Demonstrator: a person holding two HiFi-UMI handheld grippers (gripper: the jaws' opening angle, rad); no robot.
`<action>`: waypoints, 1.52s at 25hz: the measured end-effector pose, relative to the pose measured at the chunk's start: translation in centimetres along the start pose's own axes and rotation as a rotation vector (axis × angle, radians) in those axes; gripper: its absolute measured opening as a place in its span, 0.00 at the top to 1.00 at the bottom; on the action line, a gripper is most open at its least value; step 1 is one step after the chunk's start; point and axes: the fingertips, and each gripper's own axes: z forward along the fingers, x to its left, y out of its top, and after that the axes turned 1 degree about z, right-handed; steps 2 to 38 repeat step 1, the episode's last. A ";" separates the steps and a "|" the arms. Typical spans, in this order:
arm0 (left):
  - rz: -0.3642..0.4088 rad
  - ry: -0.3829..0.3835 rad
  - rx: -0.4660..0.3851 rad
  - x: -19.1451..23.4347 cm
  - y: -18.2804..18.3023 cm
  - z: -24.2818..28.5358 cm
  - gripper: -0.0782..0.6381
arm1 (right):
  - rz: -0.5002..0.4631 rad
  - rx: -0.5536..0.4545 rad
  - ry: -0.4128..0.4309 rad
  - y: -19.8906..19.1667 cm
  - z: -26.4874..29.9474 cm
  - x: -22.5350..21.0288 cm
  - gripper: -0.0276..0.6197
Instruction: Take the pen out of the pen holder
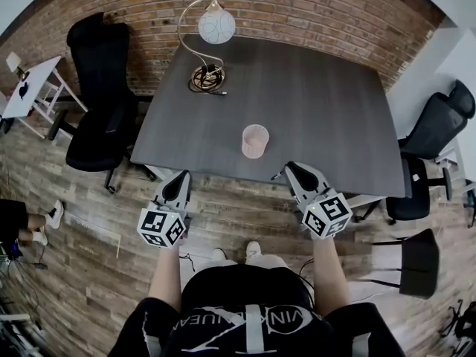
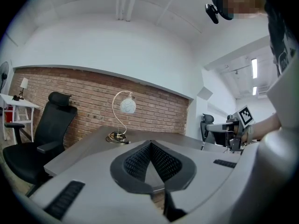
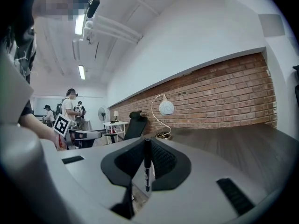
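Since your right gripper (image 3: 147, 141) is clamped on the pen (image 3: 147, 166), a slim black barrel standing upright between ribbed dark pads, the removal looks done and you are at the carry-away step. Your left gripper (image 2: 150, 144) is closed on nothing, its tips meeting. Both hang at the near edge of the desk (image 1: 335, 117). Next, I'd judge, you need only keep the pinch firm, since a smooth round barrel can swivel, and choose a bare patch of that matte dark-grey top. Just inside the near edge stands the pen holder (image 1: 254, 140), a pale pink mesh cup, with the pen outside it. Near the far left corner a lamp (image 1: 216, 27) curves a thin metal stem to a white globe, before a rough brick wall (image 1: 297, 6).
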 end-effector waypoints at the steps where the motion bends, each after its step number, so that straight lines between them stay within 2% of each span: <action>1: 0.002 0.002 -0.001 -0.1 0.0 0.1 0.87 | 0.000 0.000 0.004 0.0 0.0 0.0 0.88; 38: 0.002 0.002 -0.001 -0.1 0.0 0.1 0.87 | 0.000 0.000 0.004 0.0 0.0 0.0 0.88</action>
